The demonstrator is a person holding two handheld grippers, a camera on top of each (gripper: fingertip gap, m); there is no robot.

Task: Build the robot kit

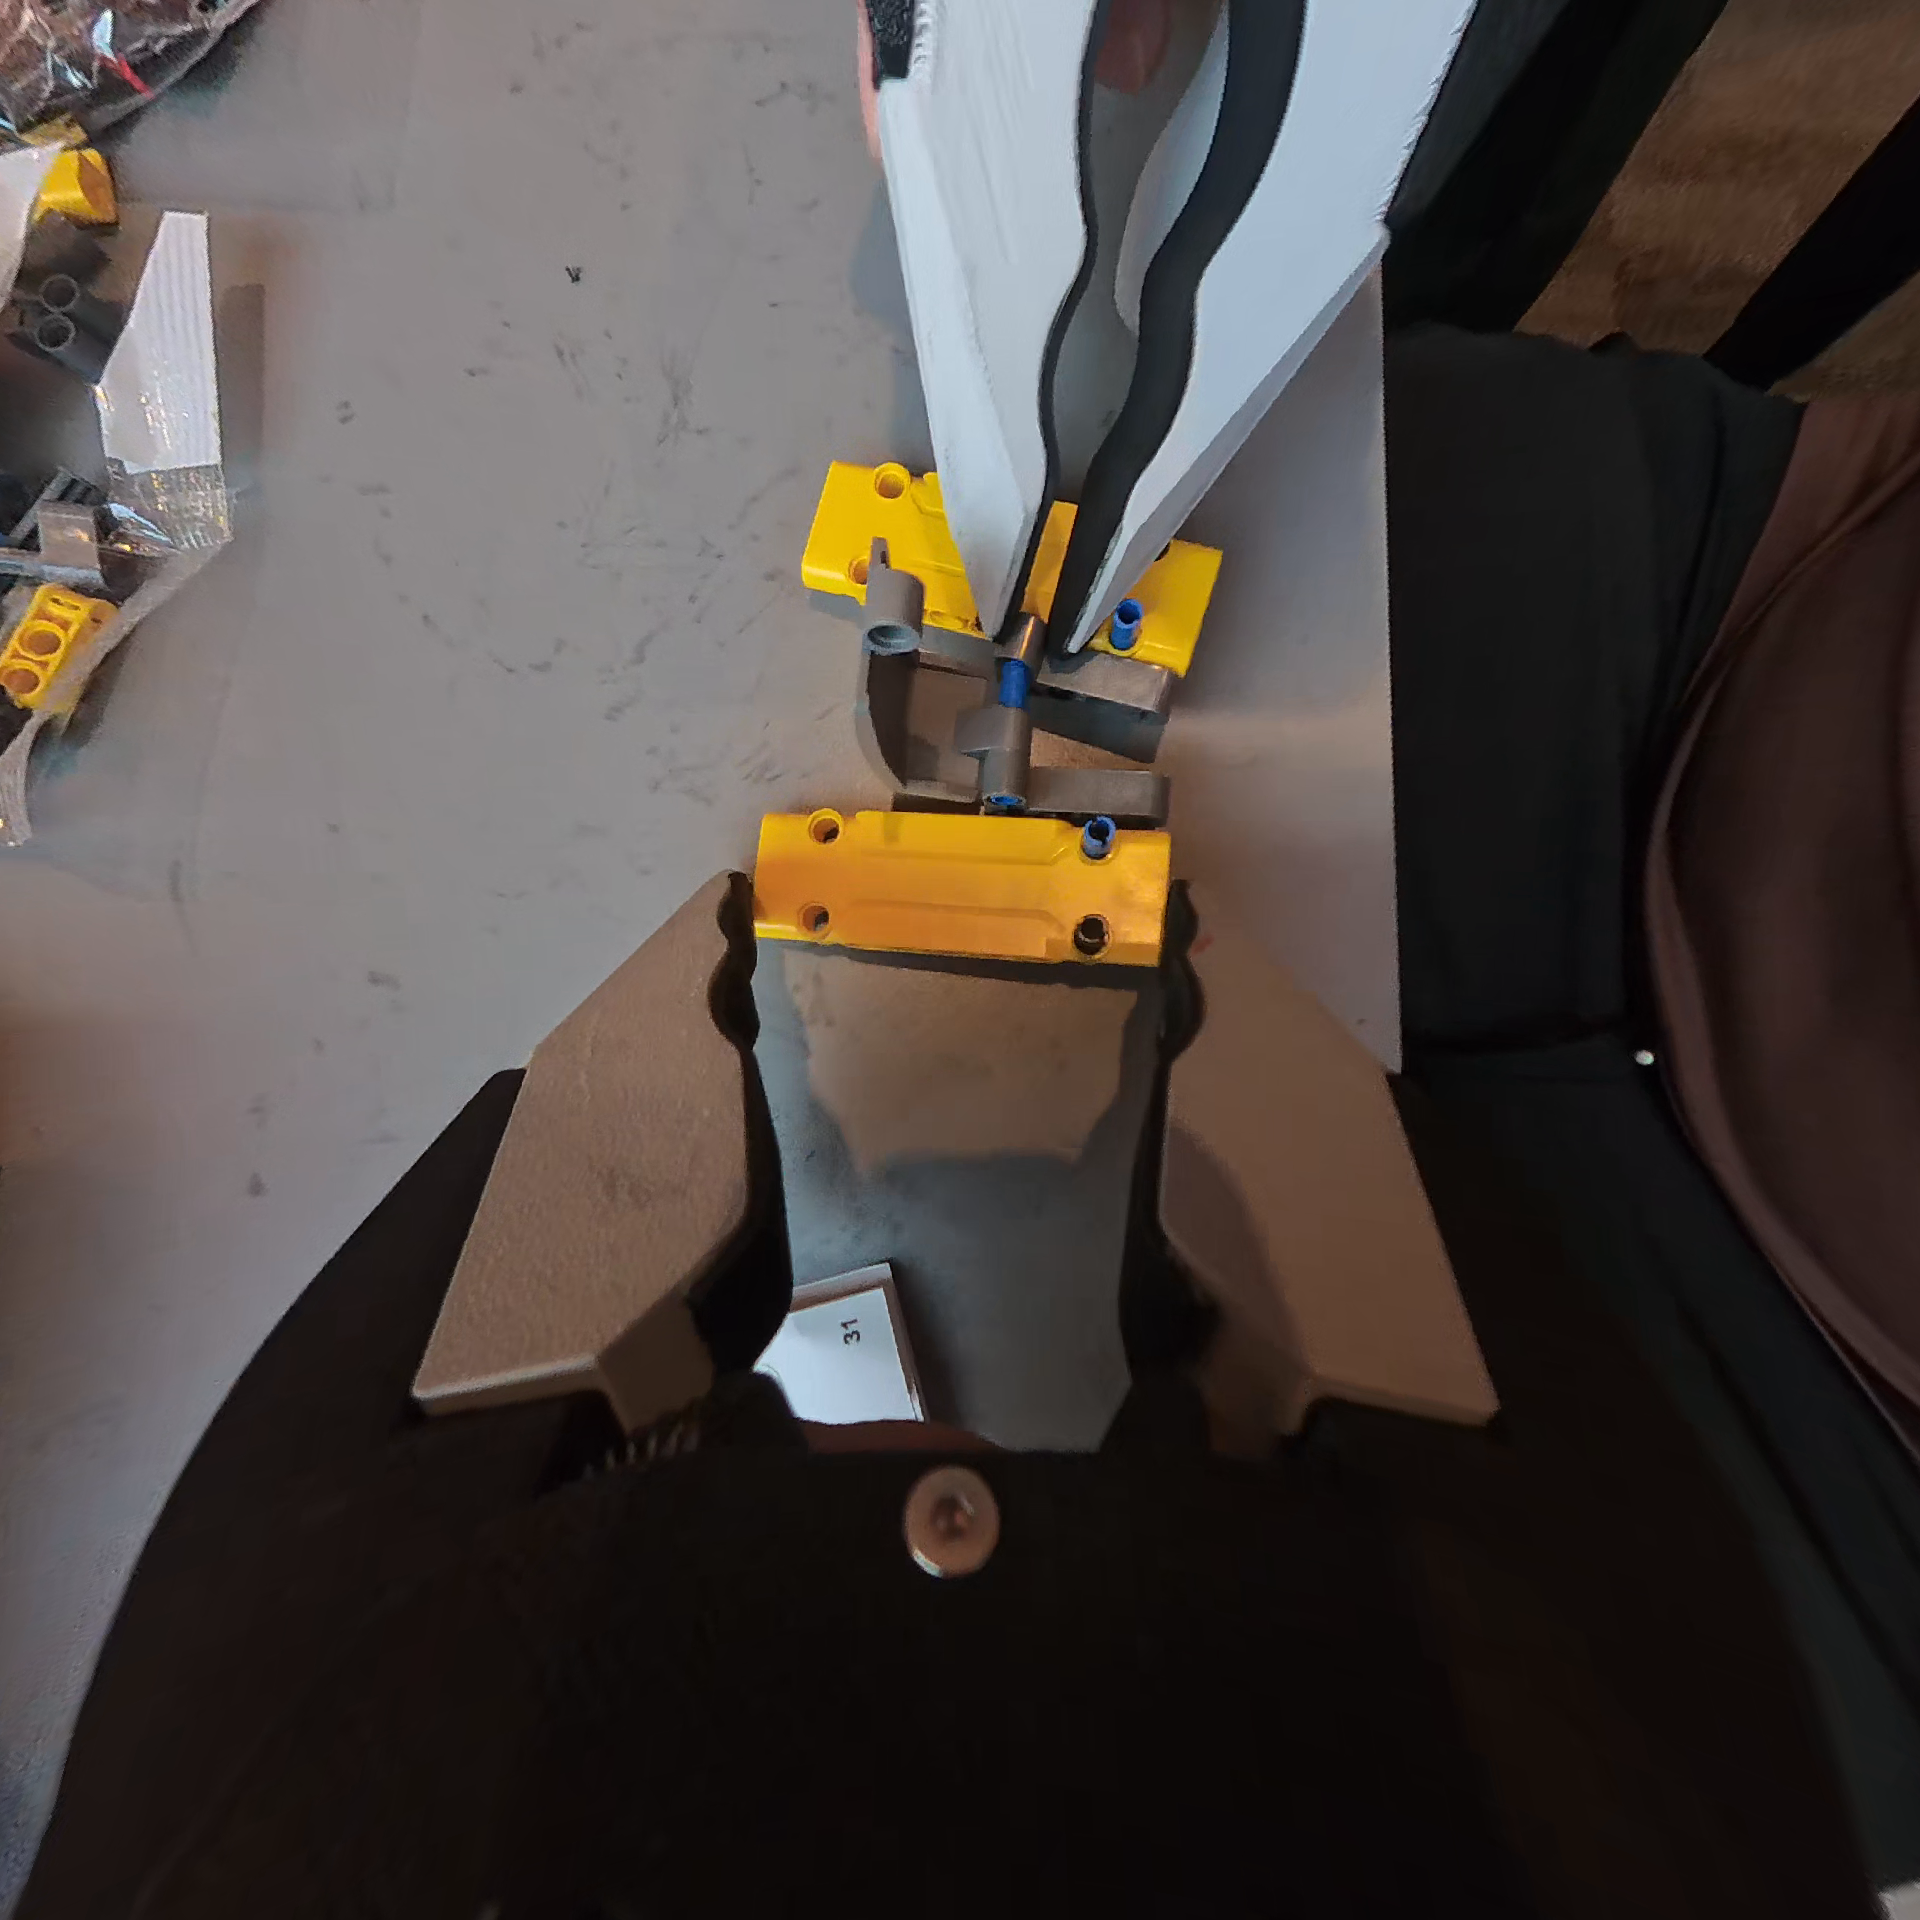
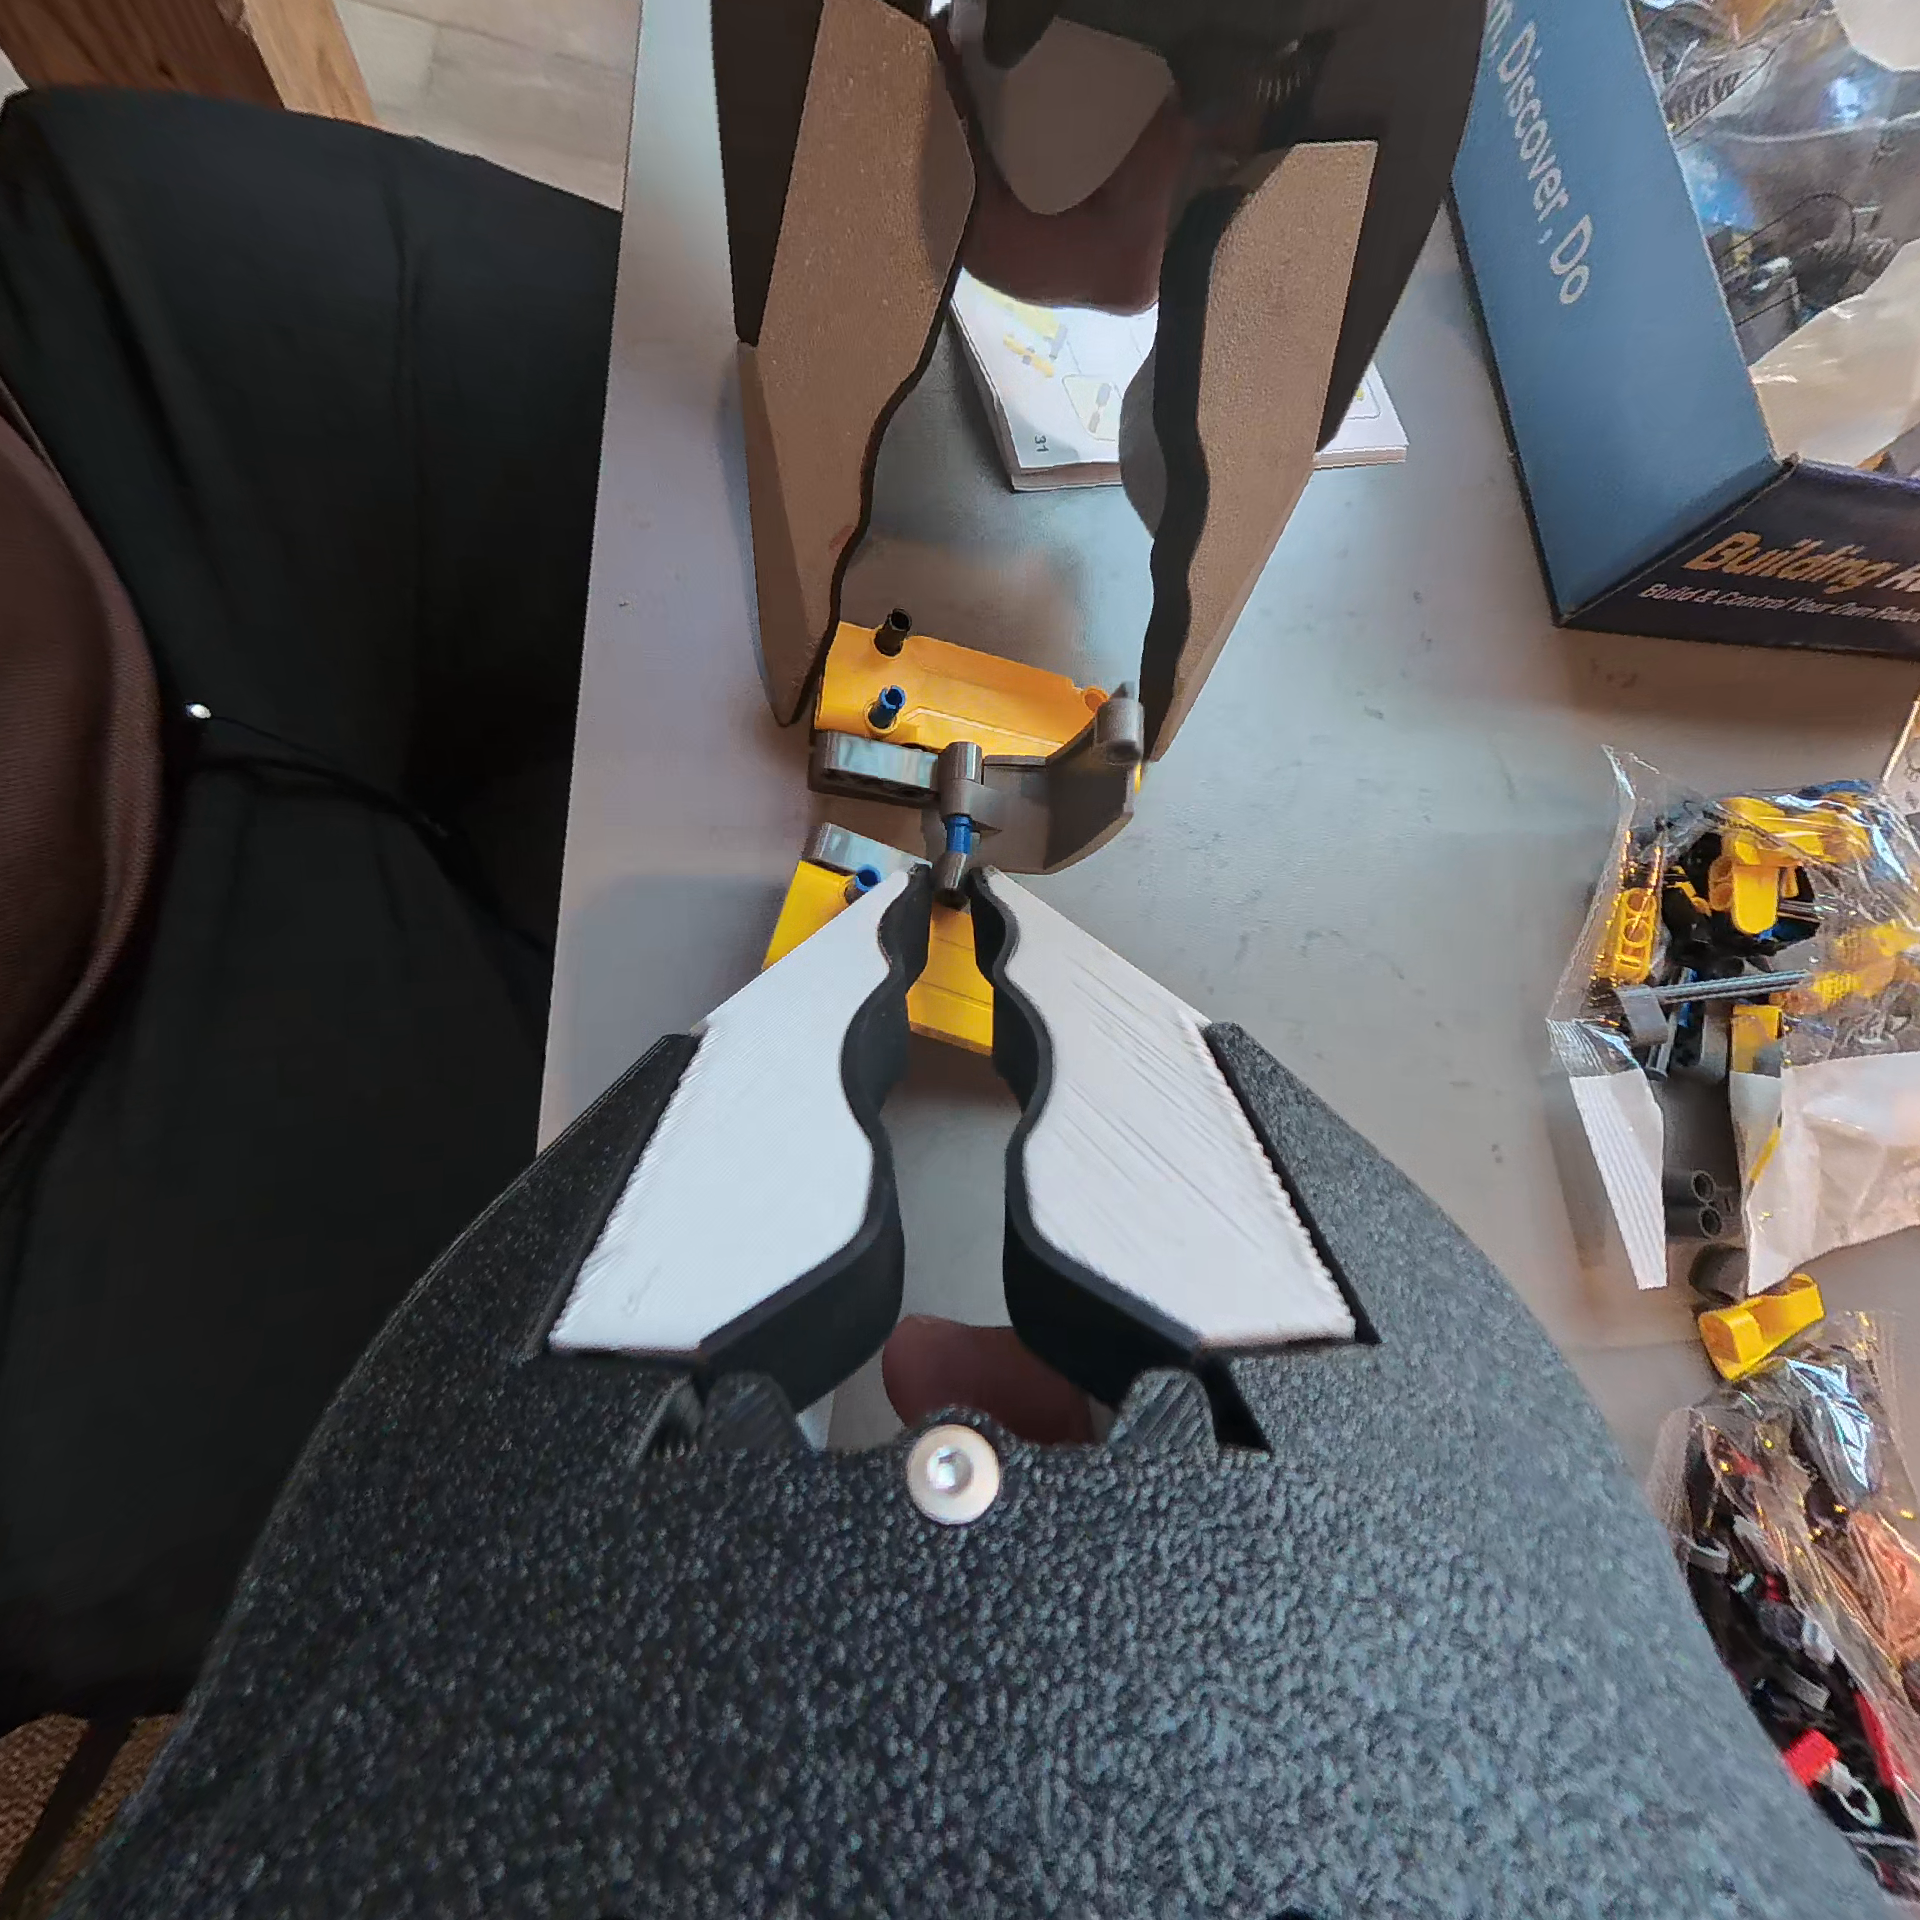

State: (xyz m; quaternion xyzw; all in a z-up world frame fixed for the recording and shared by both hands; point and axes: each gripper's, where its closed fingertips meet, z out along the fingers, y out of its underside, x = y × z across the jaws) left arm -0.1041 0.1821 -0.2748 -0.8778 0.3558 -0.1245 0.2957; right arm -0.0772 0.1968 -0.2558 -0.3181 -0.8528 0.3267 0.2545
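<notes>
Close in on the left wrist view, the left gripper (image 1: 956,914), tan fingers, brackets a yellow block (image 1: 961,888) end to end: one fingertip touches its left end, the other its right end. Jaws are spread wide, about the block's full length, clamped on it. The block lies flat on the grey table (image 1: 468,623) near the right edge.

Just beyond it, touching its far side, sits a grey frame (image 1: 935,717) with a grey axle connector (image 1: 1013,717) and a blue pin (image 1: 1013,681) running near-to-far through the middle. A second yellow block (image 1: 883,530) lies on the far side of the frame, with a blue peg (image 1: 1125,623) standing at its right end.

The right gripper (image 1: 1023,634), white fingers with black pads, comes in from the far side. Its tips are nearly together, pinching the far end of the grey connector; only a narrow gap remains. In the right wrist view the right gripper (image 2: 948,883) shows the same: tips pressed on either side of the connector end, above the second block.

Farther off: a booklet (image 2: 1039,416) behind the left gripper, a blue box (image 2: 1621,395), and clear bags of parts (image 2: 1766,1039) to one side. A dark chair (image 2: 312,623) stands off the table edge.
</notes>
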